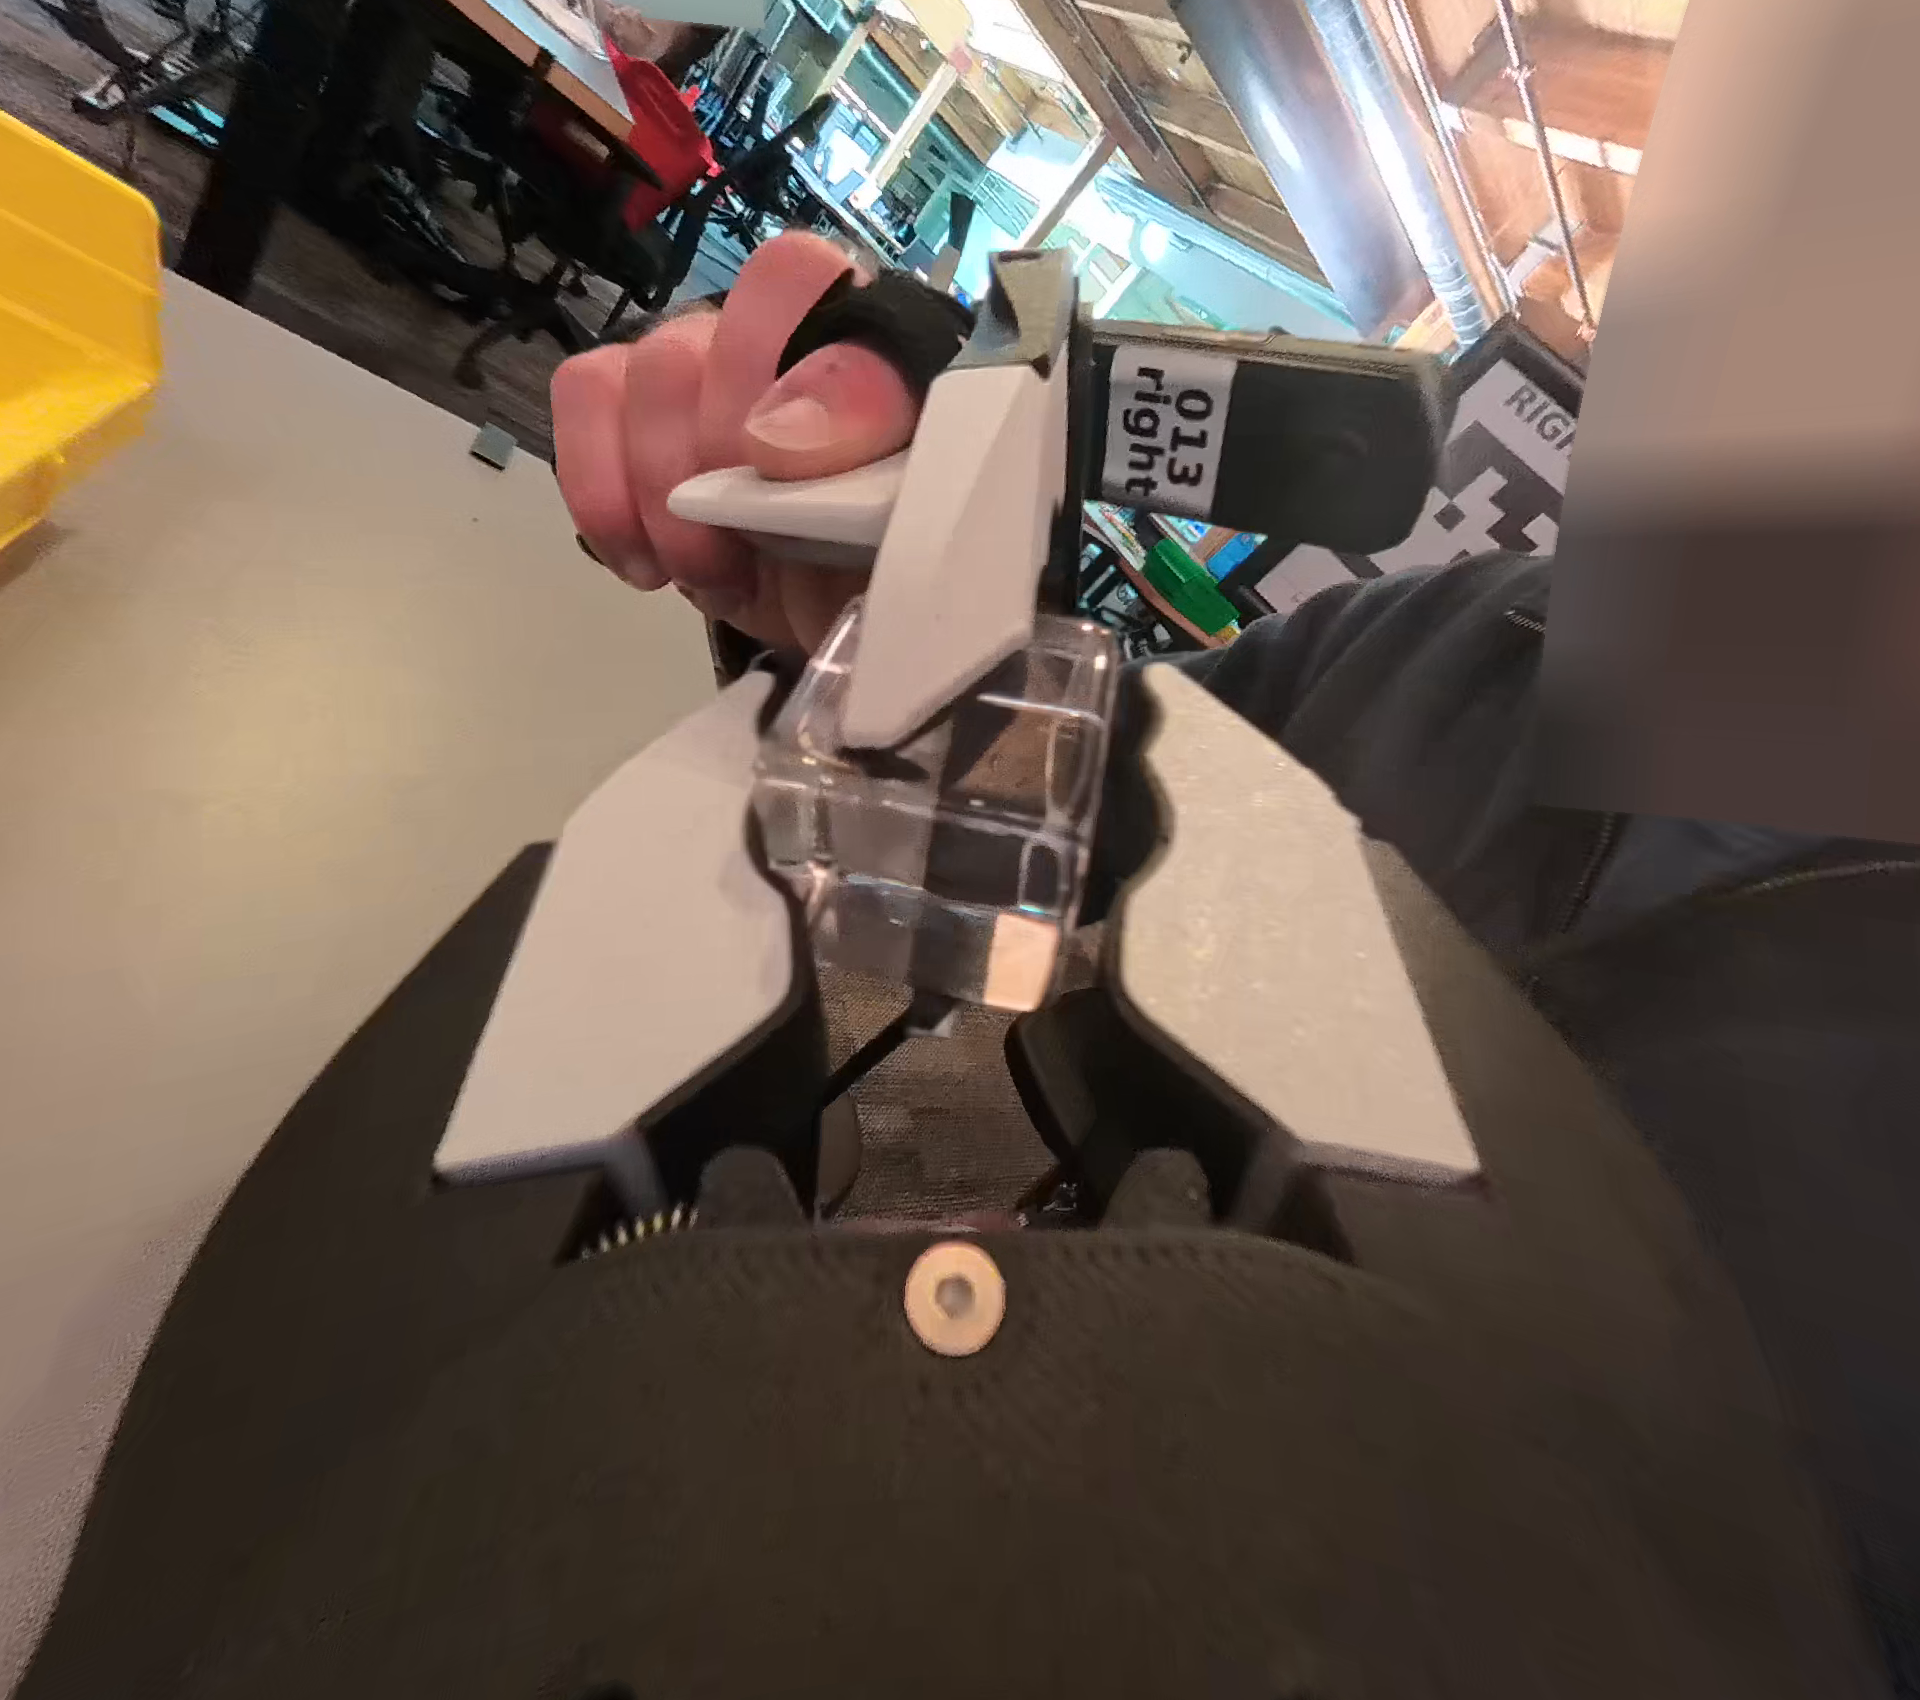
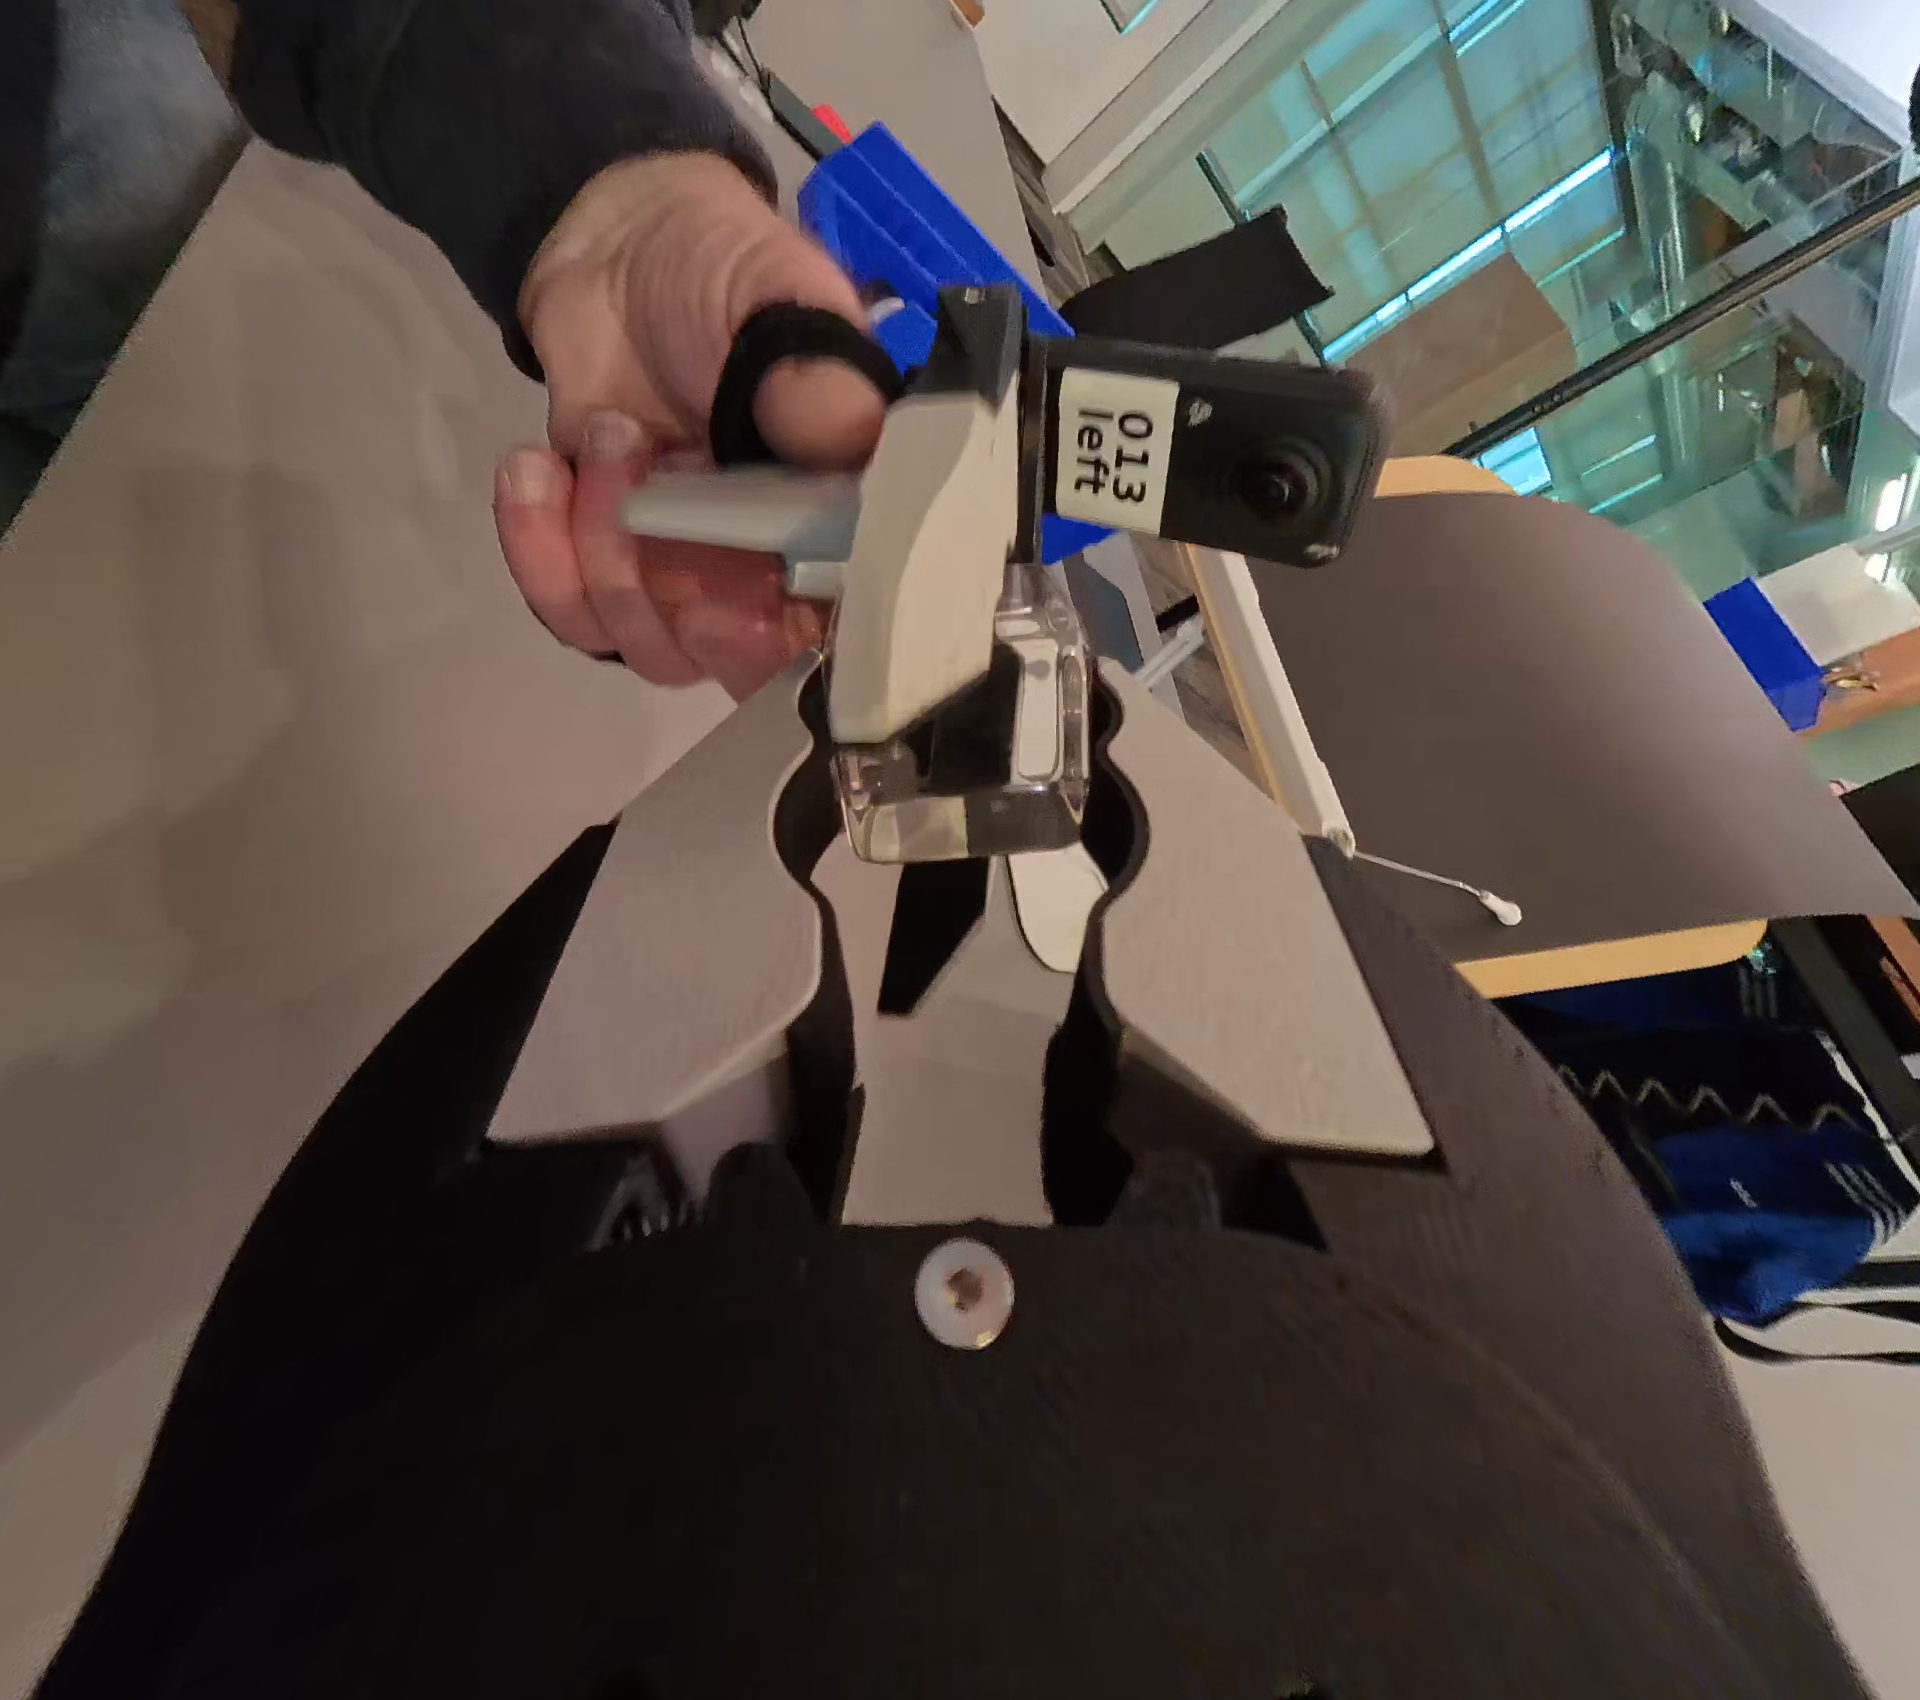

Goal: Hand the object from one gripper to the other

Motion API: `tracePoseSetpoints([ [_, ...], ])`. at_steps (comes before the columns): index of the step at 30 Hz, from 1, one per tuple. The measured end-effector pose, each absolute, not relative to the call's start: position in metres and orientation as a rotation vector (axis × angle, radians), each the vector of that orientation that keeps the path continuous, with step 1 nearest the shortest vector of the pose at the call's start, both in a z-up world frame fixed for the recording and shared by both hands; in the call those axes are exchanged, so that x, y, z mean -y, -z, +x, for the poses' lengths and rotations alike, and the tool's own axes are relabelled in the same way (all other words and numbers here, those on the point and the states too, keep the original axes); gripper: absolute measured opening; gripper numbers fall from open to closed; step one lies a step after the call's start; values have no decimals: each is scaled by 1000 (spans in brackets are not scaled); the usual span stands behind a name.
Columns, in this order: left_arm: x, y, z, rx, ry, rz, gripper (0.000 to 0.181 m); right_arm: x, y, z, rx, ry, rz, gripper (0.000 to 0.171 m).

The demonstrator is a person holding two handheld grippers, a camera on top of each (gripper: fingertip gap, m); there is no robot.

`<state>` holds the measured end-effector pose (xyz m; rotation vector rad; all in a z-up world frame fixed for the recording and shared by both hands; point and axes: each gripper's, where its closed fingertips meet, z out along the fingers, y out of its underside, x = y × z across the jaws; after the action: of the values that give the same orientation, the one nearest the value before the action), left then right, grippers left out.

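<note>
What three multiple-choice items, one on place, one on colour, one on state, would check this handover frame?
1. Where is the clear box?
A. dropped, out of both grippers
B. between the fingers of both grippers
C. in the left gripper alone

2. What colour is the bin at the left edge of the left wrist view?
A. green
B. white
C. yellow

3. How is the right gripper?
A. shut on the clear box
B. wide open, away from it
C. out of view

Answers: B, each wrist view shows its own fingers flanking the box, with the other gripper on it; C, its wall is plainly yellow; A, its fingers meet the box's two sides.
</note>
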<state>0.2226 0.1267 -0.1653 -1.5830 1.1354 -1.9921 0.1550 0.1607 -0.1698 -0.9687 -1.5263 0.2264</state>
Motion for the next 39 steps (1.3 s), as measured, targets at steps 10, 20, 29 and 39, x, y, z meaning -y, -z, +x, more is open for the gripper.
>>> tracePoseSetpoints([
  [10, -148, 162, 217, -1121, 1716, -1534, 52, -176, 165, 171, 1388, -212, -1093, 90],
  [20, -188, 153, 199, -1370, 431, -1169, 52, -164, 160, 180, 910, -1323, -1420, 90],
  [29, -189, 160, 209, -1510, -177, -807, 52, -159, 159, 150, 881, -1625, -1456, 89],
  [39, -216, 174, 204, -1509, -554, -807, 52, -194, 184, 149, 820, -1122, -1669, 75],
])
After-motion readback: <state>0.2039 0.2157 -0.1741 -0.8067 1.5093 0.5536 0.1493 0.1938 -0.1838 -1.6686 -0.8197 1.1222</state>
